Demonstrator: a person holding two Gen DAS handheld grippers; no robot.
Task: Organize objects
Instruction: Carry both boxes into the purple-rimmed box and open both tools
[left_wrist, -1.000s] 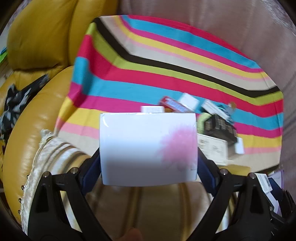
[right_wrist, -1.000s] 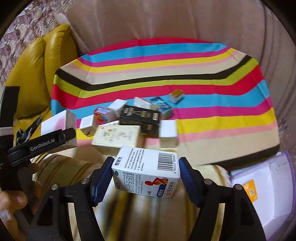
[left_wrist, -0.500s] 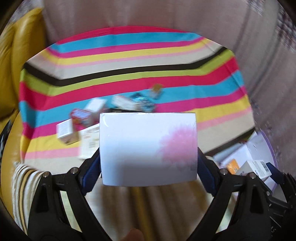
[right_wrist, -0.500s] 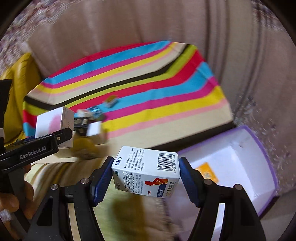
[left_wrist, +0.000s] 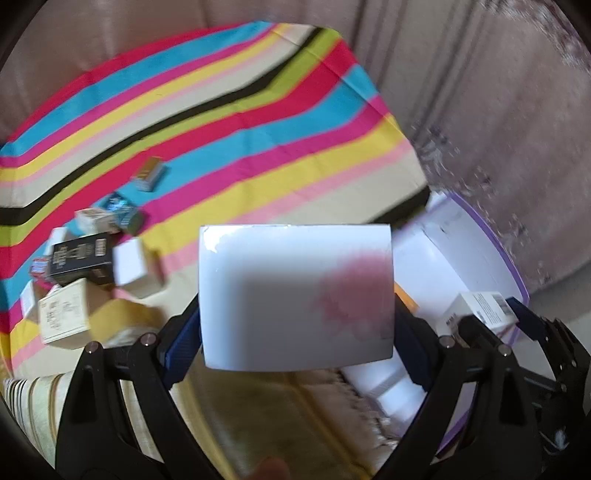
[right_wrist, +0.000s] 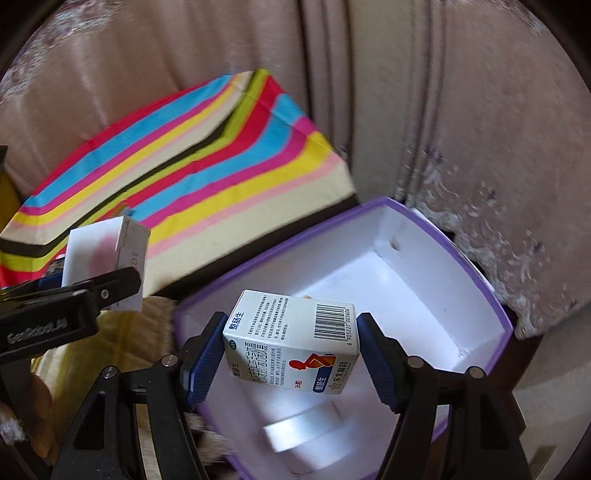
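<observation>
- Purple-rimmed box (right_wrist: 369, 229), the landmark: it sits open just past the corner of the striped cloth (right_wrist: 184, 173). Its near rim lies under the right tongs (right_wrist: 291, 350), and a careless lowering could knock that wall and shove it off its spot.
- White box with a pink blotch (left_wrist: 295, 295): clenched across its width in the left tongs (left_wrist: 295, 325), to the left of the purple-rimmed box and not yet over it. Opening here would, I judge, drop it outside.
- Medicine carton (right_wrist: 291, 343): the right tongs grip its two ends above the purple-rimmed box's near wall; the carton hangs tilted, so it may land on the flat white piece (right_wrist: 306, 432) inside and tip.
- Loose small boxes (left_wrist: 81, 280) lie far left of the purple-rimmed box, still unsorted.
</observation>
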